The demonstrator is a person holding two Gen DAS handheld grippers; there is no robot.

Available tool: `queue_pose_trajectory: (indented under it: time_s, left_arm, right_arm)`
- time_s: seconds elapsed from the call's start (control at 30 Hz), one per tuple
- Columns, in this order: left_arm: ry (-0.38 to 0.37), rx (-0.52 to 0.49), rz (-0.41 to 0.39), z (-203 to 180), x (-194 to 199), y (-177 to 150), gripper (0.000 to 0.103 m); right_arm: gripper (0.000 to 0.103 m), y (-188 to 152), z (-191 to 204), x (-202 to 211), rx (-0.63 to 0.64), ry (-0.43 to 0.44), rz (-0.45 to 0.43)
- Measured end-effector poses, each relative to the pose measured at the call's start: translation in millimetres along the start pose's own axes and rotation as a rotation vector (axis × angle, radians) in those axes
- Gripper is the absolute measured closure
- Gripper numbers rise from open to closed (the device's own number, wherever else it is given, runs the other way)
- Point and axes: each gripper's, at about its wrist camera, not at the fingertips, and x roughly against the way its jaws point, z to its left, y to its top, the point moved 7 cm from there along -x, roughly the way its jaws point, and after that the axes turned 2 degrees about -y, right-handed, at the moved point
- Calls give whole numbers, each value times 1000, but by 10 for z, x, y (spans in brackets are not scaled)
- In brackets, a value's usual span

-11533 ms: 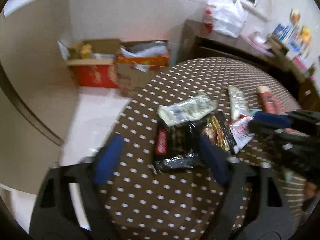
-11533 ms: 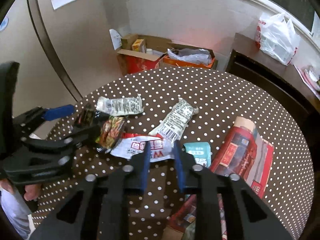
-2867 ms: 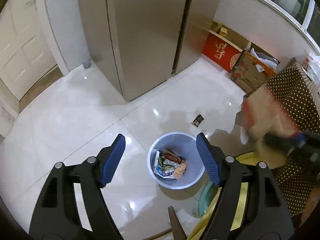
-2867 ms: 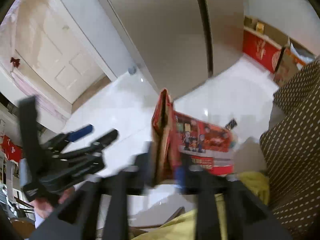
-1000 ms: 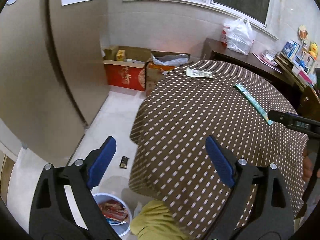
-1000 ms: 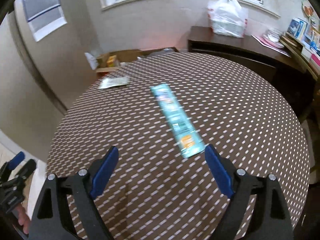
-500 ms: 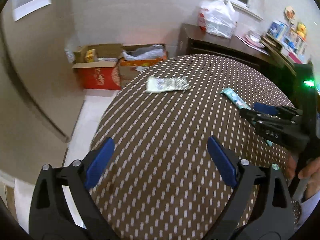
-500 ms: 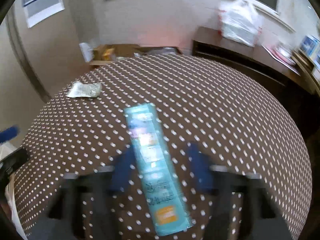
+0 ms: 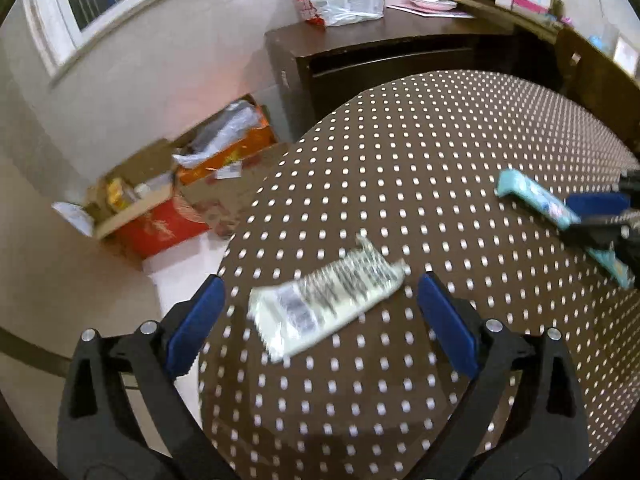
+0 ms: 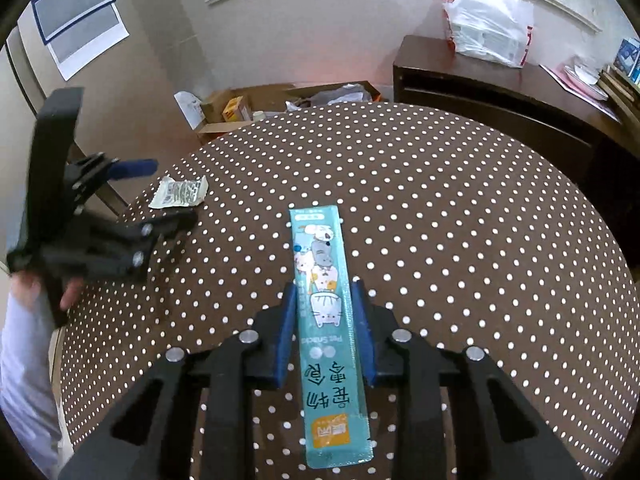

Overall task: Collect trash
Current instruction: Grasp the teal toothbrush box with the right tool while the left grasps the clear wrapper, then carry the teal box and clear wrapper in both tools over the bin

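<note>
Blue pads [image 10: 286, 340] of the right gripper [image 10: 323, 336] press against both long edges of a teal pet-snack packet [image 10: 326, 320] that lies flat on the round table [image 10: 460, 240], whose brown cloth is dotted white; the jaws are drawn in close on the packet's lower half, and its cat-printed upper end runs out ahead of the fingertips while its orange-labelled end reaches back between the black arms. In the left wrist view the left gripper [image 9: 320, 304] hangs with its jaws spread wide, the blue pads [image 9: 194, 322] standing well apart on either side of a crinkled silver-white wrapper [image 9: 326, 306] with a barcode, which lies near the table's edge, blurred, and it is not clear whether the pads touch the cloth. From the right wrist view that same wrapper [image 10: 180, 192] sits off to the left of the teal packet, well apart from it, just beyond the left gripper's black frame. Past the table's far edge, open cardboard boxes [image 9: 160, 208] stand on the floor against the wall, one red-sided and one orange. Farther back a dark wooden sideboard [image 10: 500, 92] carries a white plastic bag [image 10: 486, 20] under the window.
</note>
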Motion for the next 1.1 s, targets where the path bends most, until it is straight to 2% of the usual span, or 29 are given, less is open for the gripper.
queue_pose_trajectory:
  time_s: [0.07, 0.1, 0.13, 0.17, 0.2, 0.3, 0.4, 0.63, 0.93, 1.1]
  left_arm:
    - [-97, 42, 2, 25, -14, -14, 23]
    - [-97, 36, -15, 35, 25, -21, 35]
    - [-105, 34, -20, 36, 44, -38, 57]
    - [-106, 47, -22, 37, 82, -60, 67]
    - [-89, 54, -13, 44, 101, -85, 73]
    - [-39, 75, -4, -3, 191, -198, 75]
    - [5, 136, 14, -68, 320, -365, 76]
    - [40, 287, 20, -205, 693, -774, 83]
    - [62, 346, -54, -563, 1255, -1211, 84]
    - [107, 374, -86, -655, 1579, -1388, 84]
  right_arm:
    - [75, -37, 8, 32, 4, -8, 2]
    - [75, -48, 13, 42, 3, -9, 3]
    - [75, -33, -4, 25, 1, -10, 5]
    - [75, -48, -3, 37, -2, -12, 6]
    - [75, -71, -1, 51, -7, -12, 6]
    - [75, -150, 25, 101, -31, -1, 9]
    - [75, -267, 77, 181, -55, 21, 18]
    - [75, -572, 258, 529, -91, 64, -14]
    - [75, -935, 529, 1081, -91, 101, -75]
    - [75, -1083, 775, 1292, -57, 120, -92]
